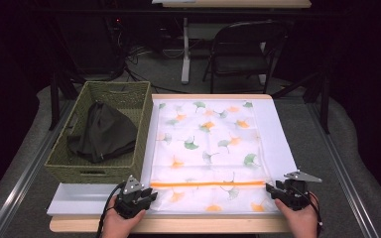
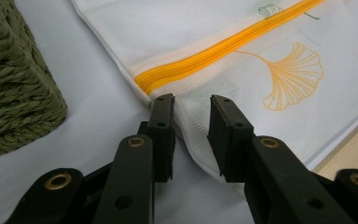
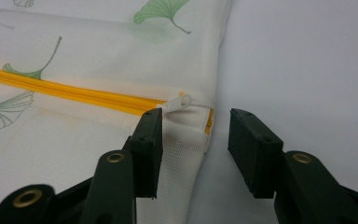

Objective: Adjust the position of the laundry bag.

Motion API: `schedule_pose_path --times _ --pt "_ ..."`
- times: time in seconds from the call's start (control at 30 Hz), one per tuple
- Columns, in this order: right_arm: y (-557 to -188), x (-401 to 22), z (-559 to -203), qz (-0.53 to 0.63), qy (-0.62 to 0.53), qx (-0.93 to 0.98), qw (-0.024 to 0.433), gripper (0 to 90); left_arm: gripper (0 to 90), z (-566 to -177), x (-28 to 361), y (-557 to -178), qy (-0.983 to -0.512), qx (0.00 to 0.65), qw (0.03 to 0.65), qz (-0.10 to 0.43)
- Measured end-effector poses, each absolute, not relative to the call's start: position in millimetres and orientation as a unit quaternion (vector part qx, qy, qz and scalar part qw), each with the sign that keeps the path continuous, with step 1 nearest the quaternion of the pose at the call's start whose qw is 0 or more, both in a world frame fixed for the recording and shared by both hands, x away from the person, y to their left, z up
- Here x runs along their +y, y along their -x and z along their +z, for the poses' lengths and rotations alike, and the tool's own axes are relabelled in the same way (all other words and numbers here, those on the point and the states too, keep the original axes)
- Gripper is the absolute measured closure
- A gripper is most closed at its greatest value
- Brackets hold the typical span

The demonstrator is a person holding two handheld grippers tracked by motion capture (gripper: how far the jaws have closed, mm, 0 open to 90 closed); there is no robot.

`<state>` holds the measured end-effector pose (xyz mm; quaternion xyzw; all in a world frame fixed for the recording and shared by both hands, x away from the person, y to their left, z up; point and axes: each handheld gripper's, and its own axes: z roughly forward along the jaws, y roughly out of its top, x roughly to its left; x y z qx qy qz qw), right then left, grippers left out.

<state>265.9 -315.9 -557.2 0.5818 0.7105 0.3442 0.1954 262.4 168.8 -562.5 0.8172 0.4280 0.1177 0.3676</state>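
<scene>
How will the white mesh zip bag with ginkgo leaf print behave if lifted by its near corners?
The white mesh zip bag with ginkgo leaf print lies thin and flat, so it probably droops between grips. It looks empty, so likely light. The fine weave may slip from the left tool.

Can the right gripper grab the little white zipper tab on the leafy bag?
Probably yes. The right gripper has its jaws open right at the zipper tab, which lies flat on the mesh bag just past the left jaw. Nothing covers it; the gripper only needs a small nudge to get the tab between the jaws.

matt mesh cloth bag (image 1: 208, 148), woven wicker basket (image 1: 64, 166)
</scene>
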Motion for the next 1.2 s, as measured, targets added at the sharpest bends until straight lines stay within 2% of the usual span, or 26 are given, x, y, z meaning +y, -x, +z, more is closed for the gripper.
schedule_pose_path --times 0.17,0.33,0.67,1.2 --pt "-266 -314 -557 0.350 -0.581 0.712 0.181 61.3 71.4 -563 169 -262 -0.817 0.428 0.368 0.116" --pt "-265 -312 -556 0.339 -0.578 0.718 0.187 69.6 74.4 -563 169 -262 -0.818 0.426 0.367 0.118" --pt "-265 -308 -554 0.333 -0.569 0.727 0.193 82.8 87.4 -563 170 -264 -0.820 0.423 0.365 0.120" --pt "-261 -309 -548 0.361 -0.563 0.718 0.194 85.9 89.4 -553 182 -263 -0.804 0.435 0.391 0.108"
